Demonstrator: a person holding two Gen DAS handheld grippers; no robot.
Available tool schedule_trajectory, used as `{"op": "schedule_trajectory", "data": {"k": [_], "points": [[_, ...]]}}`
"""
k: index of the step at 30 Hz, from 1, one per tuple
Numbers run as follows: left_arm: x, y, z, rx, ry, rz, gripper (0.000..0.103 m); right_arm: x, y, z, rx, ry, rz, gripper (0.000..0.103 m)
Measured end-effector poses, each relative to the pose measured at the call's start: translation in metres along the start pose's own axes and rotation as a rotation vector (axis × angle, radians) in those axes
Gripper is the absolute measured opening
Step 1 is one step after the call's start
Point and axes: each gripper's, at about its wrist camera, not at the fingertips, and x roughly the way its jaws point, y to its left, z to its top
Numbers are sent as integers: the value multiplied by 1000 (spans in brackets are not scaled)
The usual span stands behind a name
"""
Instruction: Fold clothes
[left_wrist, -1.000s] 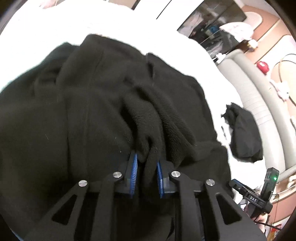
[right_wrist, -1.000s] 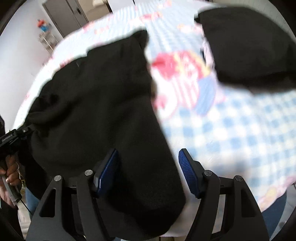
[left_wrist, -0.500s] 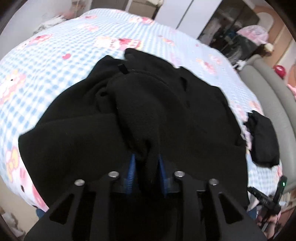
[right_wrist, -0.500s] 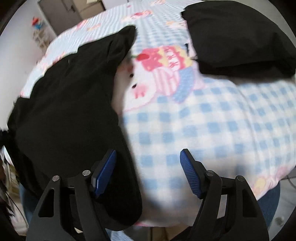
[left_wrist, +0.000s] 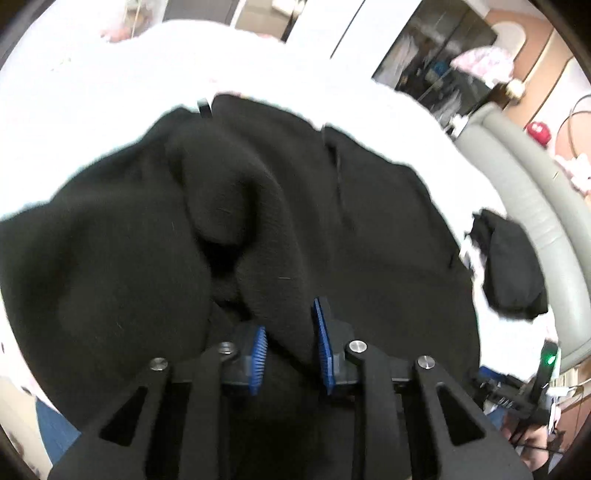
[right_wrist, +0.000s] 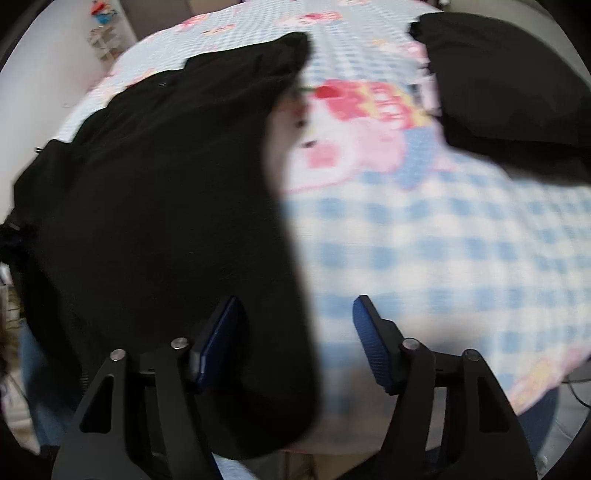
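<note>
A black fleece garment (left_wrist: 332, 229) lies spread on the blue-checked bed sheet (right_wrist: 461, 240), with a thick fold bunched along its middle. My left gripper (left_wrist: 290, 350) is low over its near edge. Its blue pads (left_wrist: 323, 347) stand slightly apart, so I read it as open, and a tapering tip of the fold hangs loosely between them. In the right wrist view the same garment (right_wrist: 166, 203) fills the left half. My right gripper (right_wrist: 295, 332) is open over its right hem, one finger above the fabric and the other above bare sheet.
A second black garment (right_wrist: 509, 81), folded, lies at the far right of the bed (left_wrist: 513, 273). A grey padded headboard (left_wrist: 517, 177) curves behind it. The bed's near edge runs just under both grippers. A dark wardrobe (left_wrist: 436, 74) stands beyond.
My left gripper has come down lower over the bed and its pads have spread a little, so the fold shows as a loose tip. The right gripper shifted slightly left over the hem, still open.
</note>
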Motion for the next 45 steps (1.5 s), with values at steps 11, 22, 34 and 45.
{"op": "schedule_trajectory", "data": {"k": [11,22,34,45], "points": [[-52,-26,-3,58,-164,293,32,-33,30,15,-74,-97,40,63],[66,-79,-45,266,221,-39,47,6,98,8,-225,-14,134,64],[-33,32,-11,-77,2,87,36,-27,42,3,-93,-20,24,72],[8,63,-3,-156,78,-73,40,12,139,11,-288,2,88,68]]}}
